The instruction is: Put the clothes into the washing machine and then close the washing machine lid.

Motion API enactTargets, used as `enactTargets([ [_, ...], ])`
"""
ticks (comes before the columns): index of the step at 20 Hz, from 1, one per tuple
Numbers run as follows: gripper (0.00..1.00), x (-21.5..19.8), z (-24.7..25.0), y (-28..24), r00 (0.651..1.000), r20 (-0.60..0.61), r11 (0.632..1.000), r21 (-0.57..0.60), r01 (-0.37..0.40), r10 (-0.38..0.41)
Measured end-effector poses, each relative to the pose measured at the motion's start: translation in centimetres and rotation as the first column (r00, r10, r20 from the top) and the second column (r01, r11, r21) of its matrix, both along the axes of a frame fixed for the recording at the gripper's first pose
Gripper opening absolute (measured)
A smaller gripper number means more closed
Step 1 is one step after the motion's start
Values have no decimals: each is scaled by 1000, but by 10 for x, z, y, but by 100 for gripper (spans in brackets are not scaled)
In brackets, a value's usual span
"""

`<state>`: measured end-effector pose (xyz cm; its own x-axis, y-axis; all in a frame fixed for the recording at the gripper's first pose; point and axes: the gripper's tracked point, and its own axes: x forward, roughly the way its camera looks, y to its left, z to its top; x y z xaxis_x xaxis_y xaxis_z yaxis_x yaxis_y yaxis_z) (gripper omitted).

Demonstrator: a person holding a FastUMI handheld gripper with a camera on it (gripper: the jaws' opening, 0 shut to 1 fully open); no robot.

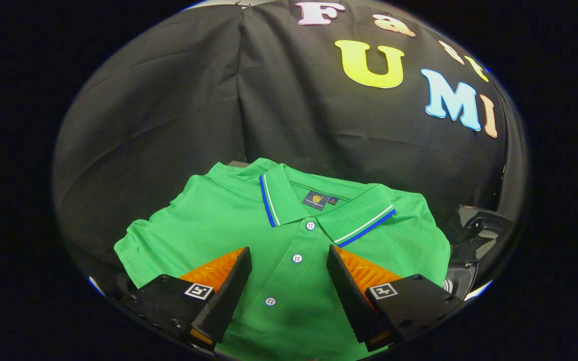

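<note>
A green polo shirt [289,235] lies spread flat, its collar edged with blue and white stripes pointing away from me and its white-buttoned placket running toward me. My gripper [289,253] hovers over the shirt's chest, open, with the button placket in the gap between the fingers. Nothing is held between them. The surface under the shirt is hidden by the cloth.
The booth's black cloth wall hangs close behind the shirt. A dark device [474,233] with a rounded part stands just past the shirt's right shoulder.
</note>
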<state>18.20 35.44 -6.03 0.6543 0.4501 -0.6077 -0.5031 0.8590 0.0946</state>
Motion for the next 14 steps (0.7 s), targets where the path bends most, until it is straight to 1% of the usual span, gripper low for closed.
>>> enactTargets([
  [2,97,-3,0,0,1000,-16,1000,-20,-15,14],
  [3,96,-6,4,-1,999,-26,1000,-12,-19,19],
  [4,91,-5,0,0,999,-35,999,-16,-29,28],
  [5,90,-6,2,0,999,-42,999,1,-35,35],
  [6,65,-2,3,2,998,-52,999,25,-29,30],
  [8,14,0,2,1,997,-75,996,84,12,-5],
  [9,14,2,5,1,997,-73,996,94,8,-1],
  [10,10,-1,-1,3,997,-75,994,113,9,0],
  [12,2,-9,10,14,995,-88,985,170,-28,44],
  [13,2,-7,19,12,996,-76,975,220,-26,43],
  [14,2,-3,29,7,998,-61,966,259,-9,25],
])
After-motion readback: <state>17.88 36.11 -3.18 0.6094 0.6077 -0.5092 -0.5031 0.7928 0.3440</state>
